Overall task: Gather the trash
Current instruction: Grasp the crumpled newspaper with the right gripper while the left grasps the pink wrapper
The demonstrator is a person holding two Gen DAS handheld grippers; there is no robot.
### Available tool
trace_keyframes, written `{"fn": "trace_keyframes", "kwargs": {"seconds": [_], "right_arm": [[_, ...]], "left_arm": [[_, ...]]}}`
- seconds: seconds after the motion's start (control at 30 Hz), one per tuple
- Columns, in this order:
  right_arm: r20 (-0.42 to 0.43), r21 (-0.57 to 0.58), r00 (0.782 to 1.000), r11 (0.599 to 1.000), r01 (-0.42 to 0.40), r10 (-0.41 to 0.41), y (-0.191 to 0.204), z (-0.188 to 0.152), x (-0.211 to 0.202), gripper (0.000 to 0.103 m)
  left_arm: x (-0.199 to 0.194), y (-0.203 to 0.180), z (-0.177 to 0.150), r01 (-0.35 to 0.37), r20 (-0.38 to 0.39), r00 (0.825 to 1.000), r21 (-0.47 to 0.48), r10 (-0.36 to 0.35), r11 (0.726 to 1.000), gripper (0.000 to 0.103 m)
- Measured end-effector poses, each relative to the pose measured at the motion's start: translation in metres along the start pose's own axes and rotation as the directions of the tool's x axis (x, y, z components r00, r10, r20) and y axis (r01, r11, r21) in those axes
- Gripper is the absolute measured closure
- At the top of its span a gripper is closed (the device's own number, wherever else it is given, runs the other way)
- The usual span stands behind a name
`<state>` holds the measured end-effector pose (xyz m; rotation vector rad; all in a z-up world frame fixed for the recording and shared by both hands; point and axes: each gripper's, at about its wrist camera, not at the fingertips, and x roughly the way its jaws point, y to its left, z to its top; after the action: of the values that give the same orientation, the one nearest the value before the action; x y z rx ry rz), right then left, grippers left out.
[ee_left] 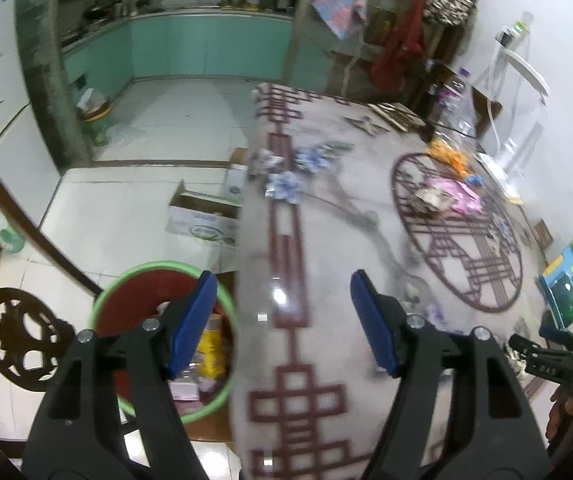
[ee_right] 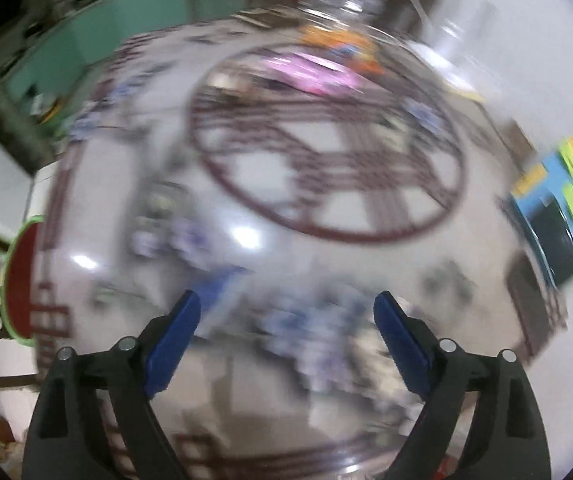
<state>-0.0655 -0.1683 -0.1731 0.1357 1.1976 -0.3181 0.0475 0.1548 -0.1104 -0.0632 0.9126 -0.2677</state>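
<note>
Your left gripper (ee_left: 282,324) hangs over the patterned table's (ee_left: 326,240) near edge, fingers spread with nothing between them. Beside that edge stands a green-rimmed bin (ee_left: 104,304) holding discarded packaging, probably placed there for short drops. Your right gripper (ee_right: 286,340), fingers also spread and empty, faces the blurred tabletop. Trash remaining (pink wrapper (ee_left: 462,196), orange wrapper (ee_left: 446,154)) lies across the table's far side.
</note>
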Motion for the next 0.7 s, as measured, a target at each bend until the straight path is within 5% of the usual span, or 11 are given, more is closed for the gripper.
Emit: {"fn": "trace_keyframes", "kwargs": {"seconds": [0.27, 0.33, 0.37, 0.43, 0.7], "right_arm": [[-0.105, 0.045, 0.994, 0.999, 0.004, 0.001, -0.075, -0.022, 0.029, 0.018], [-0.142, 0.020, 0.990, 1.000, -0.013, 0.016, -0.082, -0.024, 0.039, 0.027], [-0.171, 0.006, 0.985, 1.000, -0.029, 0.030, -0.086, -0.025, 0.047, 0.044], [-0.211, -0.002, 0.974, 0.997, -0.083, 0.081, -0.093, -0.024, 0.060, 0.058], [-0.123, -0.072, 0.976, 0.979, -0.192, 0.182, -0.115, 0.022, 0.065, 0.066]], "left_arm": [[0.020, -0.095, 0.000, 0.050, -0.029, 0.998, 0.074, -0.048, 0.996, 0.031], [0.024, -0.117, 0.000, 0.057, -0.028, 0.998, 0.088, -0.055, 0.995, 0.029], [0.026, -0.124, 0.000, 0.059, -0.028, 0.998, 0.091, -0.056, 0.994, 0.028], [0.032, -0.143, 0.001, 0.063, -0.032, 0.998, 0.098, -0.060, 0.993, 0.028], [0.067, -0.218, 0.016, 0.105, -0.045, 0.994, 0.155, -0.100, 0.982, 0.018]]}}
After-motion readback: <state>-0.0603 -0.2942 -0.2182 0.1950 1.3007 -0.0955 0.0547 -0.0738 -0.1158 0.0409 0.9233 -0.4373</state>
